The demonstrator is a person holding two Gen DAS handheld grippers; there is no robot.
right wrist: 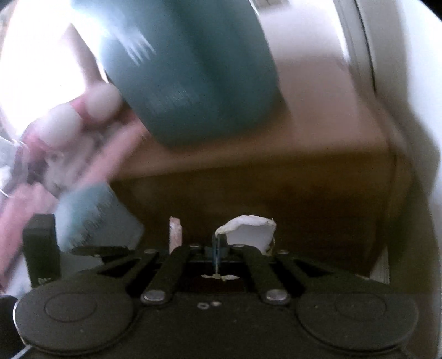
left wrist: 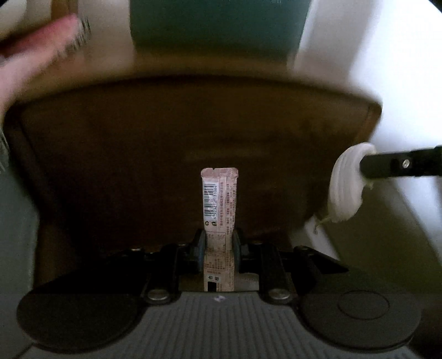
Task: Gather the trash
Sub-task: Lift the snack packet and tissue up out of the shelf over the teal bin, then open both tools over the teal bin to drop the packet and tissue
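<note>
My left gripper point(left wrist: 219, 243) is shut on a narrow pink stick wrapper point(left wrist: 219, 198) with a barcode, which stands upright between the jaws over a dark brown bin opening point(left wrist: 124, 165). My right gripper point(right wrist: 219, 245) is shut on a white garlic-like peel point(right wrist: 248, 230). In the left wrist view the right gripper's black finger point(left wrist: 400, 164) comes in from the right with the same white peel point(left wrist: 346, 185) at the bin's right rim. The pink wrapper's tip point(right wrist: 175, 233) shows in the right wrist view, left of the peel.
A teal container point(right wrist: 187, 71) stands behind the brown bin point(right wrist: 276, 193); it also shows in the left wrist view point(left wrist: 218, 24). A blurred pink item point(right wrist: 55, 143) lies at the left. White surfaces point(left wrist: 400, 82) flank the bin on the right.
</note>
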